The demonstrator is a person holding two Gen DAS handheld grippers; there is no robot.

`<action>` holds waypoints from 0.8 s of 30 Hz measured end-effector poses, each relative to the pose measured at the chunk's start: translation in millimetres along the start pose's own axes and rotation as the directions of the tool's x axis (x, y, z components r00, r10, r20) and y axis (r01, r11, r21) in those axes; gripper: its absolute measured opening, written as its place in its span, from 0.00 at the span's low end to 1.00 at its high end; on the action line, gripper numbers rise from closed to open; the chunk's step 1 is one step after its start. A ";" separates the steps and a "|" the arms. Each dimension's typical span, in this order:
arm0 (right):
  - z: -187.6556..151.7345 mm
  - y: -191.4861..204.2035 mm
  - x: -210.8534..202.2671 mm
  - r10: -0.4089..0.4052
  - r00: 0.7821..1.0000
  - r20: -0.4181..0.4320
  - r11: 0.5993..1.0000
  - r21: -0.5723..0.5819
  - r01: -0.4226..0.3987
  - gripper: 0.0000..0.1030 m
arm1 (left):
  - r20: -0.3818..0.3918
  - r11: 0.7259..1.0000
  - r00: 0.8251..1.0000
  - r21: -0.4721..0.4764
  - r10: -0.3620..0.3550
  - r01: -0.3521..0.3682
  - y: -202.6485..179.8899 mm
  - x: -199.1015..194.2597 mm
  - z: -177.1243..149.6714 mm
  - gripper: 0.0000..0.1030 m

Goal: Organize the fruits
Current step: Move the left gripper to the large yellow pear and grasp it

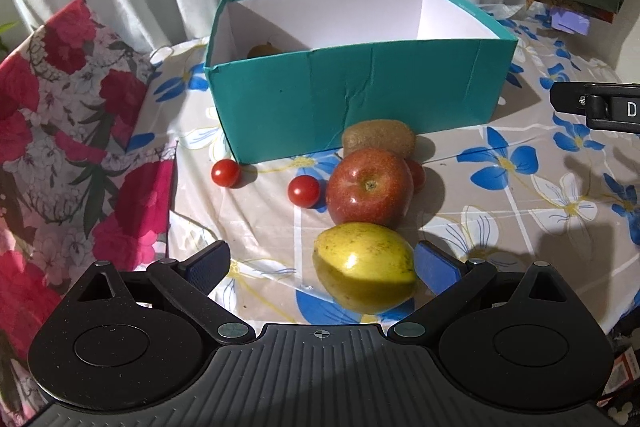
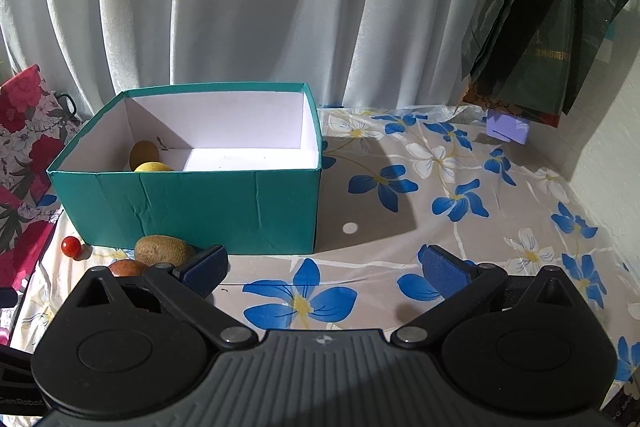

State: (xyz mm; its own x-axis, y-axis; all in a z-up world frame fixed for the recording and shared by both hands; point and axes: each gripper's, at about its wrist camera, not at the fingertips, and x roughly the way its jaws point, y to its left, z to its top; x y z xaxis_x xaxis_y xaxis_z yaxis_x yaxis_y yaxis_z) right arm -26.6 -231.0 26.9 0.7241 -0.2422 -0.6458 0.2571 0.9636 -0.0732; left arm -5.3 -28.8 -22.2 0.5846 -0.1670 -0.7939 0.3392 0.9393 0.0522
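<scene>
A teal box with a white inside stands on the flowered tablecloth; it also shows in the right wrist view. In front of it lie a kiwi, a red apple, a yellow mango and cherry tomatoes. My left gripper is open, its pads on either side of the mango, the right pad close to it. My right gripper is open and empty over the cloth right of the fruit. Inside the box lie a kiwi and a yellow fruit.
A red floral bag stands at the table's left edge. Dark green bags hang at the back right above a small purple box. A white curtain closes the back. A third tomato peeks from behind the apple.
</scene>
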 end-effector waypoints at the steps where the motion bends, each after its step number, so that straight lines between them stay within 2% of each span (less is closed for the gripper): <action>1: -1.2 -0.4 -1.5 0.004 1.000 0.004 1.000 0.001 -0.004 1.00 | 0.008 1.000 1.000 -0.001 -0.010 0.010 -0.2 -1.1 -1.2 0.98; 4: -5.4 -1.4 -5.3 0.021 1.000 0.019 1.000 0.004 -0.021 1.00 | 0.021 1.000 1.000 0.000 -0.019 0.019 -2.5 -2.7 -5.3 0.98; 8: -15.3 -2.0 -9.2 0.060 0.997 0.041 0.998 0.000 -0.060 1.00 | 0.031 1.000 1.000 0.022 0.001 -0.002 -7.6 -0.6 -12.6 0.98; 14: -32.4 -4.9 -19.9 0.127 0.982 0.142 0.992 0.003 -0.128 1.00 | 0.040 0.999 0.999 0.035 0.013 -0.014 -13.3 5.7 -22.6 0.98; 17: -36.9 -2.2 -15.5 0.171 0.980 0.104 0.985 -0.024 -0.169 1.00 | 0.050 0.999 0.999 0.044 0.021 -0.024 -17.7 9.7 -25.0 0.98; 21: -41.7 -5.0 -11.9 0.211 0.974 0.082 0.977 0.006 -0.213 1.00 | 0.056 0.998 0.998 0.057 0.026 -0.029 -24.4 17.6 -26.4 0.98; 24: -44.6 -8.1 -10.8 0.204 0.976 0.078 0.978 0.032 -0.207 1.00 | 0.049 0.999 0.999 0.049 0.012 -0.014 -27.4 25.6 -25.4 0.98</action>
State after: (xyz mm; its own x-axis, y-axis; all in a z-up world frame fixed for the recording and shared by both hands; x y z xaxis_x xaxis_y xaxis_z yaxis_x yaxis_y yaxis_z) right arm -65.0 -231.1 0.6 0.8088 -0.0490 -0.5860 0.1221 0.9888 0.0858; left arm -18.3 -51.2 -59.4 0.6240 -0.1701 -0.7626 0.3663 0.9258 0.0932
